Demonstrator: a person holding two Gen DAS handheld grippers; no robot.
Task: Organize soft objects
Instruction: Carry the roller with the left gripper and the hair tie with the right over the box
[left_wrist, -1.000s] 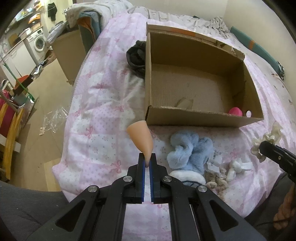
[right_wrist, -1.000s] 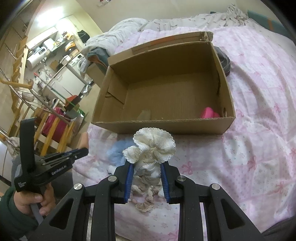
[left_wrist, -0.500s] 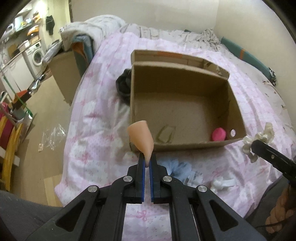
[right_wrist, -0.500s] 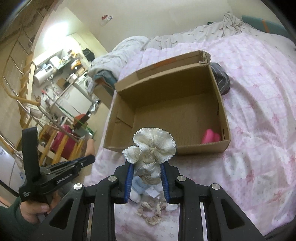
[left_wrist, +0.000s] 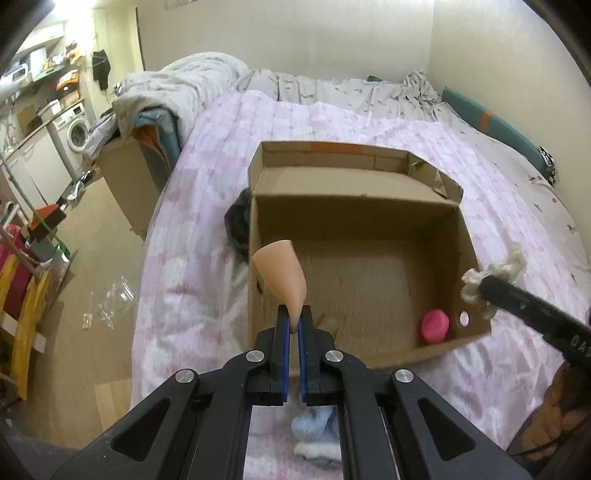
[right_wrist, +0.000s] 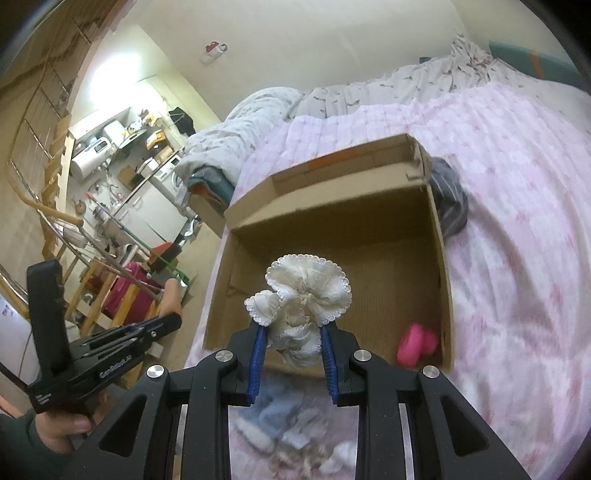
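My left gripper (left_wrist: 293, 325) is shut on the narrow tip of a peach teardrop sponge (left_wrist: 282, 277), held over the near left corner of the open cardboard box (left_wrist: 354, 206). My right gripper (right_wrist: 293, 332) is shut on a cream lace scrunchie (right_wrist: 303, 295), held above the box's (right_wrist: 332, 199) near wall. A pink sponge (left_wrist: 436, 325) lies in the box's near right corner, also seen as the pink sponge (right_wrist: 417, 343) in the right wrist view. In the left wrist view the right gripper (left_wrist: 491, 284) with the scrunchie (left_wrist: 515, 258) comes in from the right. A blue fluffy scrunchie (left_wrist: 314, 424) lies on the bed below my fingers.
The box sits on a pink patterned bedspread (left_wrist: 192, 229). A dark garment (left_wrist: 238, 225) lies against the box's left side. Several pale soft items (right_wrist: 295, 439) lie blurred on the bed near me. The bed edge drops to the floor (left_wrist: 103, 258) on the left.
Both grippers have risen and moved forward toward the box, each still holding its item. The box now lies right below them and the soft items on the bed have dropped under the fingers.
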